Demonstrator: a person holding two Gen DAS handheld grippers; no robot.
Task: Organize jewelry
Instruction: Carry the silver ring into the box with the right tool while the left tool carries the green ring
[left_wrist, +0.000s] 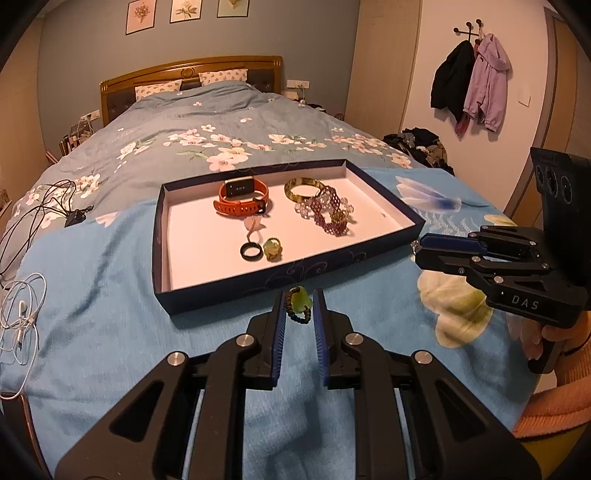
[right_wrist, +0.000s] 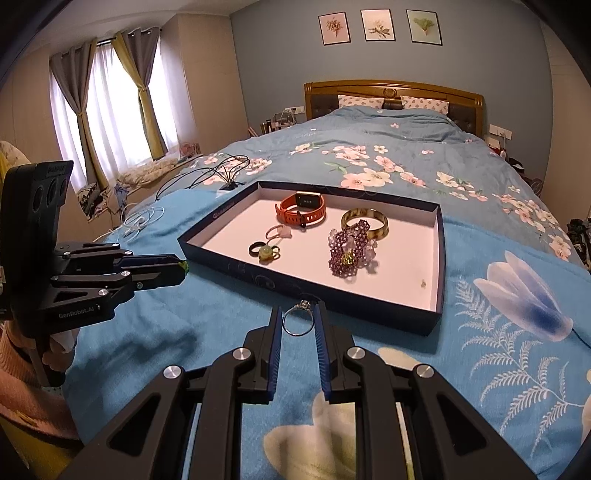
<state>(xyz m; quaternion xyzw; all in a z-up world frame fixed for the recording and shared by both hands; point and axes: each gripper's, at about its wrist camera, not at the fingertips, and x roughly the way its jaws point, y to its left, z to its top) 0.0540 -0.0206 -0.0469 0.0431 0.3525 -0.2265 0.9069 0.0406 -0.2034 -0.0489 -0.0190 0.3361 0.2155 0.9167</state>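
Fingers of the left gripper (left_wrist: 299, 308) pinch a green beaded ring (left_wrist: 300, 305) just above the blue blanket (left_wrist: 110, 314), near the front wall of the dark blue tray (left_wrist: 236, 291). Fingers of the right gripper (right_wrist: 298, 317) squeeze a thin silver ring (right_wrist: 297, 320) beside the same tray. Inside the tray lie an orange watch (left_wrist: 242, 201), a bangle (left_wrist: 303, 189), a purple bead bracelet (left_wrist: 327, 212) and small rings — a black ring (left_wrist: 251, 252) touches a green one (left_wrist: 272, 248).

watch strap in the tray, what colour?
Orange-red strap on the watch, with a dark buckle; the watch lies in the tray. Clearest in the right wrist view.
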